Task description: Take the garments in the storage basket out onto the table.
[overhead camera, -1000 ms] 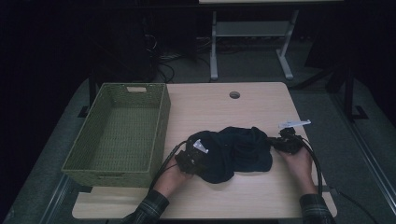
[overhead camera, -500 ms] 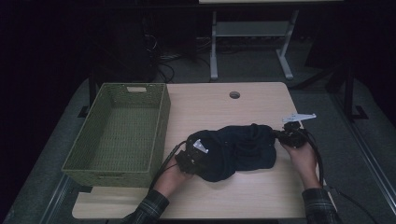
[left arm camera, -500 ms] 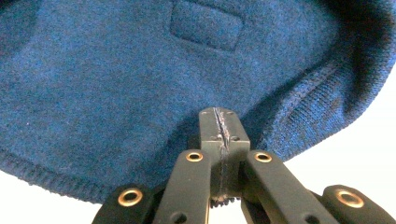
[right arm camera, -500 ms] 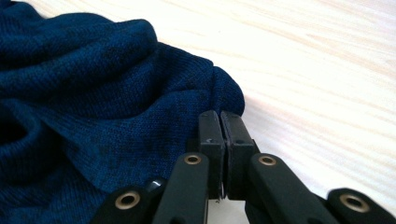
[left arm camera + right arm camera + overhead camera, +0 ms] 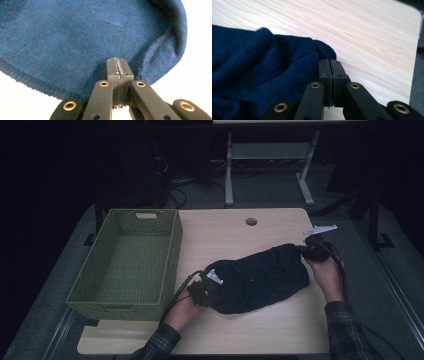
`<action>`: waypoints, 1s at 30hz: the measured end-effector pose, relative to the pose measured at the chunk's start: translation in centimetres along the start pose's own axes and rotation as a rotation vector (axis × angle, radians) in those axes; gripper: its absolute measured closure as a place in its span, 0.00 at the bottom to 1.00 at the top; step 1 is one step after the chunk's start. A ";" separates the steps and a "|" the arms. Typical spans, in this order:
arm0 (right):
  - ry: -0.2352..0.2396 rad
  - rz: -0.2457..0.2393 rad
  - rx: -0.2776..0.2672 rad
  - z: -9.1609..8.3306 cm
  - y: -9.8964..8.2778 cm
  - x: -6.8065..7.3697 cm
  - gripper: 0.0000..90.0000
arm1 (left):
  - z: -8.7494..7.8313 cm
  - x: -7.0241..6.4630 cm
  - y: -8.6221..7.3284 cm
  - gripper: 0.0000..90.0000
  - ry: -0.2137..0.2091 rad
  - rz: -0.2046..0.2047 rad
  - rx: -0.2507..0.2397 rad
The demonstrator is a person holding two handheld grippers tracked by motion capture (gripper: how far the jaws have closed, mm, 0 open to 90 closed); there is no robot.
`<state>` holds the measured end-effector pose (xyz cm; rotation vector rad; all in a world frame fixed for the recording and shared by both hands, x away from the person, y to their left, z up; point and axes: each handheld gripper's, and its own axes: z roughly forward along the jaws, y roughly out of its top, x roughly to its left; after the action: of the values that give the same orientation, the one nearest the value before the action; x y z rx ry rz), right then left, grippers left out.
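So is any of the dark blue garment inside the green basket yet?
No, the green basket sits empty at the table's left, while the dark blue garment lies on the wood beside it, pinched between both grippers.

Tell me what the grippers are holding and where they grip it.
Both hold the dark blue sweater: the left gripper pinches its ribbed edge at one end, the right gripper a fold at the opposite end.

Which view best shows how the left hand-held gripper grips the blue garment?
The left gripper view: the left hand-held gripper is shut on the blue garment. The high view shows it small and dark; the right gripper view shows another corner.
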<state>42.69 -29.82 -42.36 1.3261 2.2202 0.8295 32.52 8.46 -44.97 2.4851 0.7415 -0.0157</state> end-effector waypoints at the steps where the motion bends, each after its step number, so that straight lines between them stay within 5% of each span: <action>1: -0.007 0.000 0.005 0.3 0.0 -0.2 0.98 | 0.0 0.0 0.0 1.00 0.000 0.000 0.000; 9: 0.003 0.000 0.028 1.5 0.0 -0.4 0.95 | 0.0 0.0 0.0 1.00 -0.002 -0.001 0.000; 13: 0.013 0.029 -0.001 0.6 0.0 -0.3 0.77 | 0.0 0.0 0.0 1.00 -0.004 -0.002 -0.003; 22: 0.050 0.048 -0.036 -1.6 -0.6 1.2 0.71 | 0.0 0.1 0.1 0.99 -0.013 -0.001 0.002; 25: 0.056 0.056 -0.058 -2.2 -1.3 1.7 0.71 | -0.1 -0.1 0.5 0.95 0.003 0.029 0.018; 30: 0.056 0.050 -0.058 -2.3 -1.8 1.7 0.70 | -0.9 0.4 1.6 0.93 0.057 0.019 -0.018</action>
<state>39.37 -29.60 -42.01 1.3519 2.1956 0.9527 33.50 8.00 -43.45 2.4846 0.7379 0.0684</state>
